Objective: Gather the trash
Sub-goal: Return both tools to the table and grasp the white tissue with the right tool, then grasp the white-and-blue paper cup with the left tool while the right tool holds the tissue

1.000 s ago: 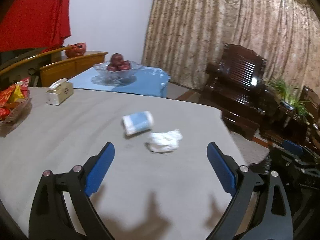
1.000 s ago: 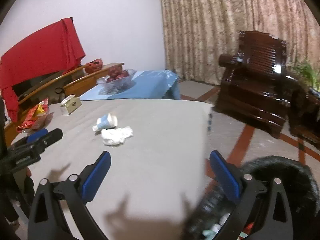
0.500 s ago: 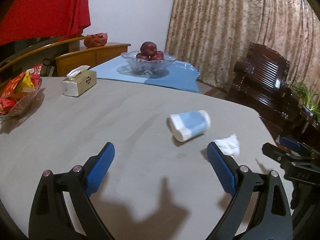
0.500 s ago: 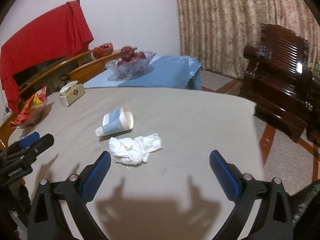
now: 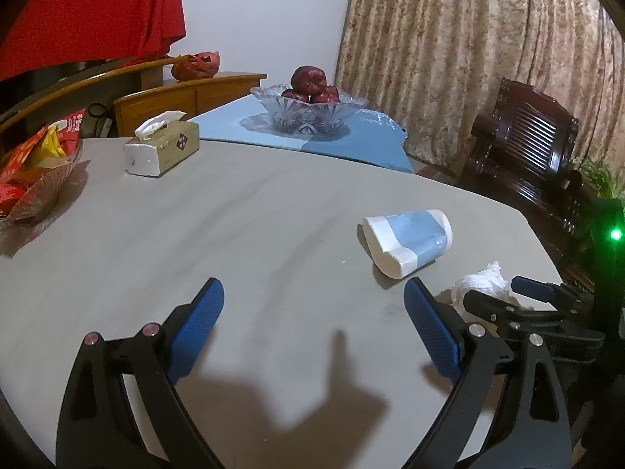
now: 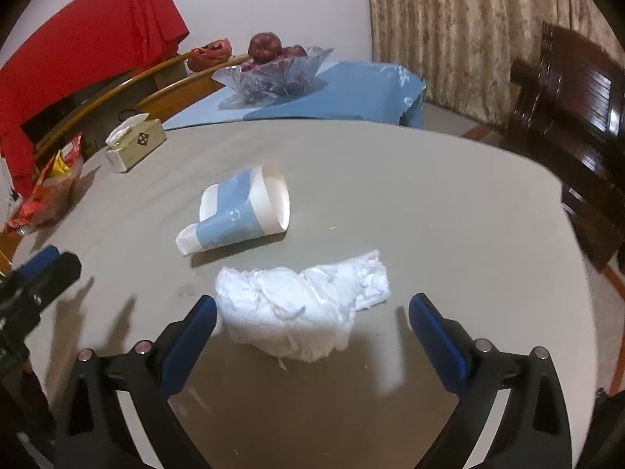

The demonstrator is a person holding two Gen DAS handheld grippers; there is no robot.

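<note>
A crumpled white tissue [image 6: 300,308] lies on a grey table [image 6: 429,211], low in the middle of the right wrist view. It sits between the spread blue fingers of the right gripper [image 6: 312,314], close to the left finger; whether it touches that finger cannot be told. Nothing is pinched.

Just above the tissue in that view, a blue and white paper cup [image 6: 238,211] lies on its side, its open mouth turned to the right. Cup and tissue are near each other but apart.

In the left wrist view the same cup [image 5: 408,240] lies right of centre, its base nearer the camera. The tissue [image 5: 482,281] shows at the right edge, partly hidden behind the black frame of the right gripper [image 5: 523,293]. The left gripper [image 5: 314,305] fills the bottom of this view, jaws wide apart and empty, over bare table [image 5: 254,226].

Farther out, a tissue box [image 5: 162,148] stands in the upper left of the table. A dish of red and yellow snack packets [image 5: 31,172] sits at the far left edge. Beyond the table, top centre, a glass bowl of dark red fruit [image 5: 310,107] rests on a blue cloth [image 5: 359,140]. A red cloth [image 5: 90,11] hangs in the upper left, patterned curtains [image 5: 468,51] fill the upper right, and a dark wooden chair [image 5: 523,144] stands at the right.
</note>
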